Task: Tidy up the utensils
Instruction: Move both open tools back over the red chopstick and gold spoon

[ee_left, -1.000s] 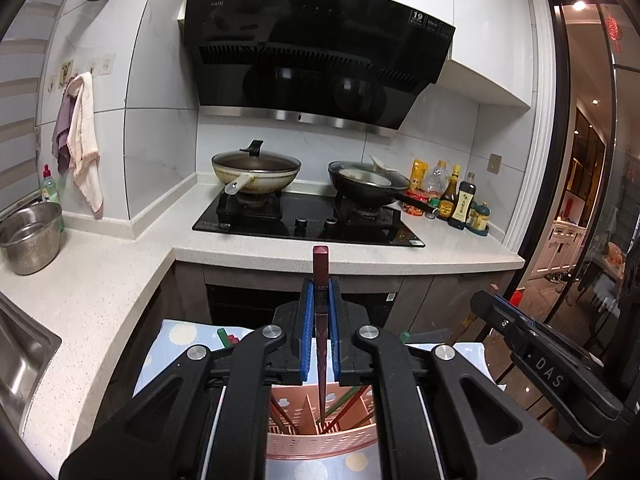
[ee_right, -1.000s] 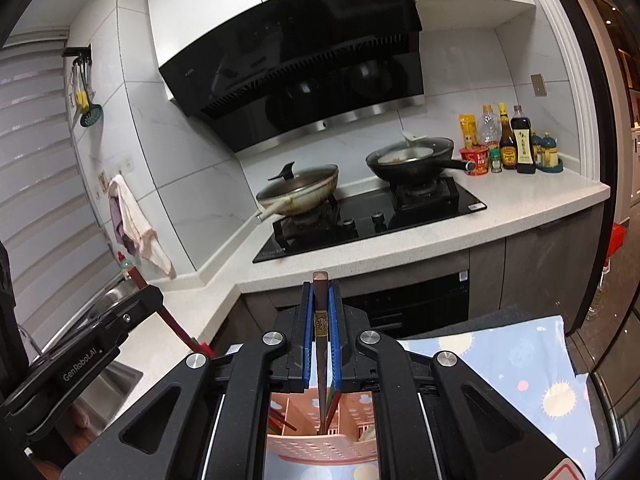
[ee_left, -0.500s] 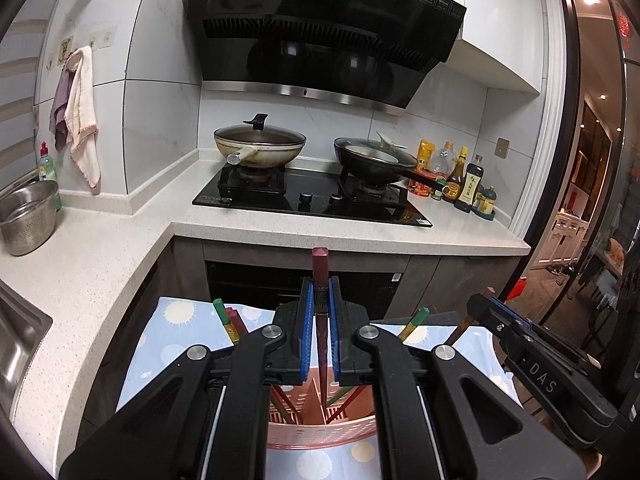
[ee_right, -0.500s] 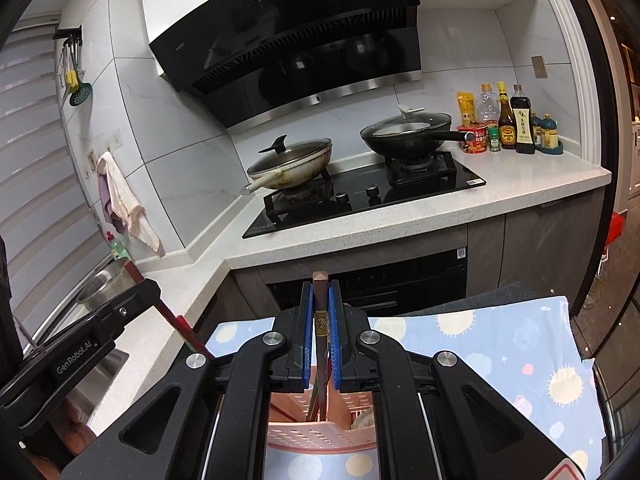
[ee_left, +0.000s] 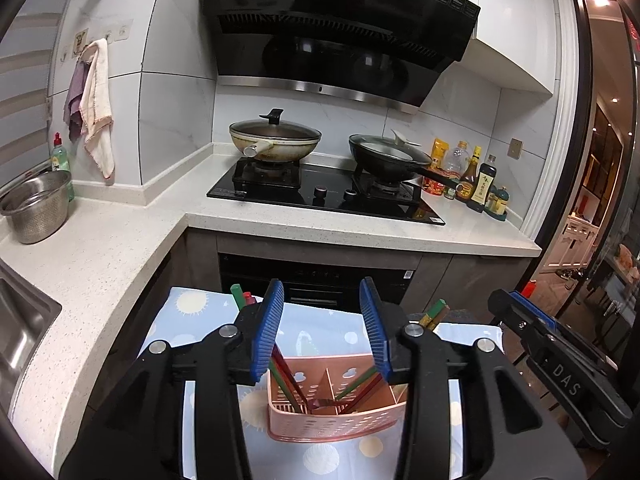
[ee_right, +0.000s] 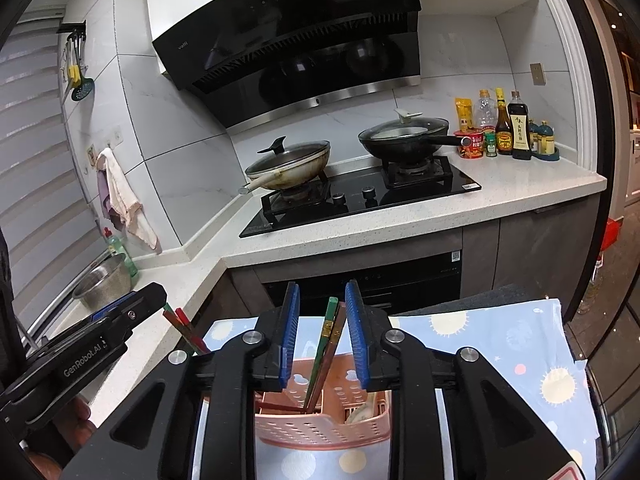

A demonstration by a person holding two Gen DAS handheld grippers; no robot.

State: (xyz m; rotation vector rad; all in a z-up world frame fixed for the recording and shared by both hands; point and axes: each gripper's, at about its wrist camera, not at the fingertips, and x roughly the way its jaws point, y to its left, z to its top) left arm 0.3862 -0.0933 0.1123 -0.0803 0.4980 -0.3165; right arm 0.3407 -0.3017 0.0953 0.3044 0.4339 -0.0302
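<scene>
A pink perforated utensil holder (ee_left: 332, 412) stands on a blue sun-patterned cloth (ee_left: 188, 312), with red and green chopsticks (ee_left: 290, 380) leaning in its compartments. My left gripper (ee_left: 322, 328) is open and empty just above it. In the right wrist view the holder (ee_right: 320, 420) sits below my right gripper (ee_right: 322, 336), which is open; green and brown chopsticks (ee_right: 326, 344) stand between the jaws without being clamped. Each gripper shows at the other view's edge.
A white L-shaped counter (ee_left: 120, 232) carries a black hob (ee_left: 320, 196) with two lidded pans, sauce bottles (ee_left: 476, 180) at the right and a steel colander (ee_left: 36, 208) by the sink. Dark cabinets stand behind the clothed table.
Both grippers have opened and let go of their chopsticks, which now stand in the pink holder. Both views have tilted down and drawn back a little.
</scene>
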